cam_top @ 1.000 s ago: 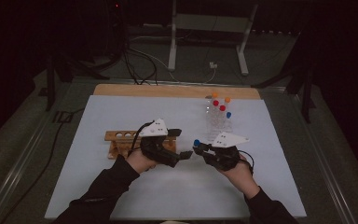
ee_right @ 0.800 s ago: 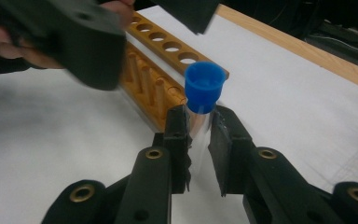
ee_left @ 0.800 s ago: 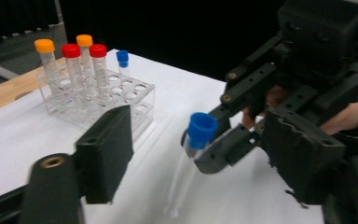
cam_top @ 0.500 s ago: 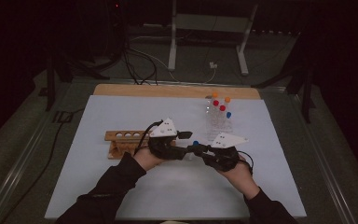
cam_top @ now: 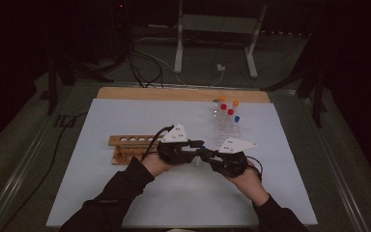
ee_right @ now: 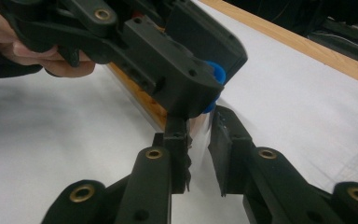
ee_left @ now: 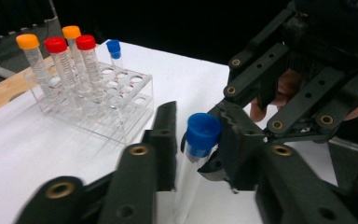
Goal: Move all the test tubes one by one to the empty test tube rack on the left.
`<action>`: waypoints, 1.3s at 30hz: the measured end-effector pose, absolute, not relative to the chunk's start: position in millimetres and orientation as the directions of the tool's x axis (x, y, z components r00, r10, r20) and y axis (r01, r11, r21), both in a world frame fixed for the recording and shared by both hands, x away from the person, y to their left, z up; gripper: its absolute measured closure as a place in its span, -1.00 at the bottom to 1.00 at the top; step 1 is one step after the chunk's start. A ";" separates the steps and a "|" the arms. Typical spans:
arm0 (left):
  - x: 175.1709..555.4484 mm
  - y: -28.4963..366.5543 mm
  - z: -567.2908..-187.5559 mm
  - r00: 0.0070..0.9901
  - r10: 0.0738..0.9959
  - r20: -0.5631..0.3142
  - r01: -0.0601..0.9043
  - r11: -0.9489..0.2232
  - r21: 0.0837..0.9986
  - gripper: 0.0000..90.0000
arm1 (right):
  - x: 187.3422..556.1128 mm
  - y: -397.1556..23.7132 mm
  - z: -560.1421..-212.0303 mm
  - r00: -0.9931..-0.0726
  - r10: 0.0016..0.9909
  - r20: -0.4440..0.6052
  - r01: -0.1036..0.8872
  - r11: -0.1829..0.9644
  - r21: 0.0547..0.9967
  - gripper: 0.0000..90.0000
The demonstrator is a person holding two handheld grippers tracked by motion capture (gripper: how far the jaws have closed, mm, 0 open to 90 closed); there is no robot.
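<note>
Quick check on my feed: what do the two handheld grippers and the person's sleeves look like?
Both grippers, left and right, are black linkages with brass-coloured rivets, ridged fingers and a pale three-cornered plate on top. A black cable trails from the left. Sleeves are dark.

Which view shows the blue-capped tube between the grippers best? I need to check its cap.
The left gripper view: the blue-capped tube stands sharp and close, cap and clear body visible. The right gripper view shows a sliver of blue behind the left gripper. The high view leaves it tiny.

Blue-capped clear tube (ee_left: 196, 154), black tongs (ee_left: 200, 154), white table (cam_top: 125, 116).
</note>
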State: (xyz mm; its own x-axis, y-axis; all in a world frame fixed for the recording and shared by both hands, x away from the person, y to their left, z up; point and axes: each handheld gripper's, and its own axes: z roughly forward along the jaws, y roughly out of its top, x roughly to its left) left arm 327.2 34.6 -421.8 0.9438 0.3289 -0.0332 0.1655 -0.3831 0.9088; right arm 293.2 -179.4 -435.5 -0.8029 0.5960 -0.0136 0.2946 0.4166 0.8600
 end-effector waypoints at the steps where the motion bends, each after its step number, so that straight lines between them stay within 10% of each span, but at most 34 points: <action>1: 327.0 34.2 -421.7 0.943 0.330 -0.031 0.164 -0.384 0.909 0.67 | 293.5 -179.8 -435.4 -0.801 0.598 -0.009 0.299 0.413 0.860 0.71; 7: 328.0 34.6 -420.0 0.942 0.335 -0.022 0.158 -0.384 0.910 0.71 | 293.9 -180.7 -435.0 -0.799 0.601 -0.009 0.297 0.407 0.864 0.69; 27: 336.5 61.6 -387.9 0.919 0.393 0.020 0.134 -0.360 0.923 0.72 | 293.8 -179.6 -432.5 -0.802 0.598 0.000 0.277 0.371 0.886 -0.64; 39: 342.3 83.8 -371.8 0.891 0.452 0.038 0.136 -0.347 0.928 0.72 | 296.7 -186.9 -430.2 -0.806 0.590 0.044 0.293 0.334 0.896 -0.98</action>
